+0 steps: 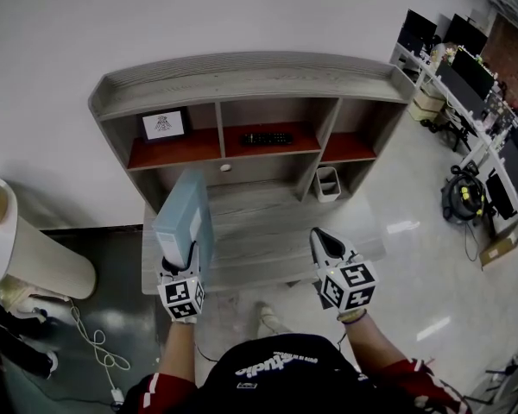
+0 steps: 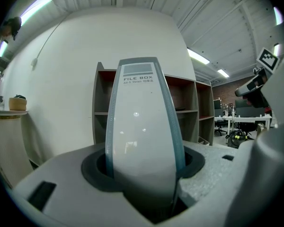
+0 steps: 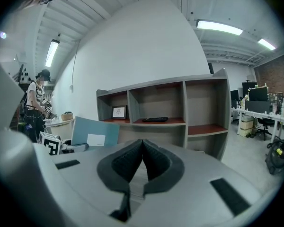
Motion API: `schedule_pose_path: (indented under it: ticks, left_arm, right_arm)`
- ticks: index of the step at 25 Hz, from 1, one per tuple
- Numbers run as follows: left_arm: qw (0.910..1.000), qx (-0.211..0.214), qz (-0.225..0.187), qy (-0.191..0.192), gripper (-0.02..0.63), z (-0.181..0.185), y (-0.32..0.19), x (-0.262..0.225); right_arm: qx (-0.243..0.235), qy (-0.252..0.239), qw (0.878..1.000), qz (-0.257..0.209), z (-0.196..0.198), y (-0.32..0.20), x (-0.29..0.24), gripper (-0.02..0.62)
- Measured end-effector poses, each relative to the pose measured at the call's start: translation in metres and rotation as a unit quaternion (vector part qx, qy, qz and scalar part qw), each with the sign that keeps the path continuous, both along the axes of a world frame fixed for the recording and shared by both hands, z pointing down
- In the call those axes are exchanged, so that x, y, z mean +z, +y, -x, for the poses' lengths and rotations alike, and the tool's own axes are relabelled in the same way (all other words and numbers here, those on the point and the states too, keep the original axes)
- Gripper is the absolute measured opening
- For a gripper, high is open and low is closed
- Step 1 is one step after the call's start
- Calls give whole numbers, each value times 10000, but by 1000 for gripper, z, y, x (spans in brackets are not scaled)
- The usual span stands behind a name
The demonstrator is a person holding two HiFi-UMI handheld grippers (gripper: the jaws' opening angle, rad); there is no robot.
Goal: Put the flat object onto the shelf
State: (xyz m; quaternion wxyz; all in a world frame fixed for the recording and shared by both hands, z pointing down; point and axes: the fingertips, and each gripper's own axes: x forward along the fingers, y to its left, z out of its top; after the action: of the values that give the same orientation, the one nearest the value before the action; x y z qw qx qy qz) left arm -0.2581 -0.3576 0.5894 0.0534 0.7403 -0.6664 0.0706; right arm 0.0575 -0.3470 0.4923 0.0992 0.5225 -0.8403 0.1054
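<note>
A flat light-blue file box (image 1: 184,216) stands upright over the left part of the grey desk (image 1: 268,231), in front of the shelf unit (image 1: 242,83). My left gripper (image 1: 179,261) is shut on its lower end. In the left gripper view the file box (image 2: 143,122) rises between the jaws and hides most of the shelf unit (image 2: 191,110). My right gripper (image 1: 325,247) hovers over the desk's right front, shut and holding nothing. In the right gripper view its pads (image 3: 132,157) touch, with the file box (image 3: 95,132) at the left and the shelf unit (image 3: 170,105) ahead.
The shelf's red-floored compartments hold a framed picture (image 1: 164,125) at the left and a black remote (image 1: 268,138) in the middle. A small white bin (image 1: 327,184) stands on the desk under the right one. A round white table (image 1: 30,248) is at the left, office desks (image 1: 475,84) at the right.
</note>
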Motion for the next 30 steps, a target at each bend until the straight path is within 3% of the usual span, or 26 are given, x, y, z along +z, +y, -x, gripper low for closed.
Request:
schedule_pose_path:
  ticks: [10, 30]
  left_arm:
    - [9997, -113, 71, -209, 267, 6, -24, 16]
    - [9987, -327, 114, -366, 270, -4, -69, 44]
  right_arm:
    - [186, 64, 9996, 187, -11, -28, 22, -9]
    - [30, 15, 9995, 323, -5, -59, 35, -9]
